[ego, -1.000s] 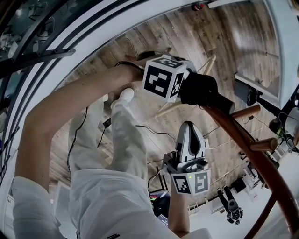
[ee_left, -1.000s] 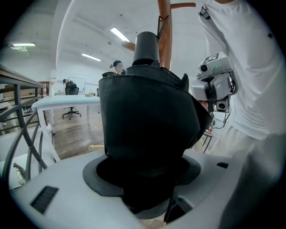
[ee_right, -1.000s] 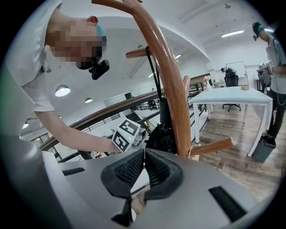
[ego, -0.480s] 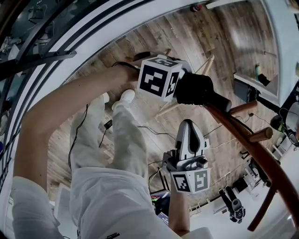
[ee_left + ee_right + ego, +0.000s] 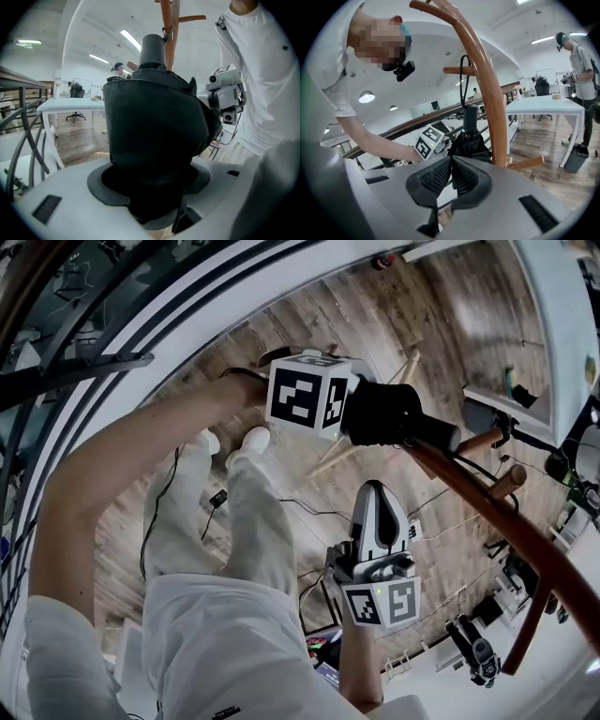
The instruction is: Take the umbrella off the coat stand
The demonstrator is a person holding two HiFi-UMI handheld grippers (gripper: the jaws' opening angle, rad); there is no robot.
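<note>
My left gripper (image 5: 373, 414) is shut on a black folded umbrella (image 5: 389, 415), and in the left gripper view the umbrella (image 5: 152, 124) fills the space between the jaws. Its stubby handle (image 5: 152, 48) points up. A thin black strap (image 5: 465, 75) runs from the handle (image 5: 470, 118) up to a peg (image 5: 457, 71) of the curved wooden coat stand (image 5: 487, 89). That stand (image 5: 511, 526) passes just right of the umbrella. My right gripper (image 5: 380, 493) hangs below the umbrella, apart from it, its ribbed pads (image 5: 440, 176) pressed together on nothing.
Two more pegs (image 5: 511, 482) stick out of the stand lower down. The person's white trouser legs (image 5: 244, 521) and shoes stand on the wooden floor (image 5: 309, 324). A white table (image 5: 546, 105) and another person (image 5: 581, 61) are off to the right. A dark railing (image 5: 417, 122) runs behind.
In the head view my left gripper and the umbrella have shifted slightly up and to the left, away from the stand's pegs. The right gripper has barely moved in the picture.
</note>
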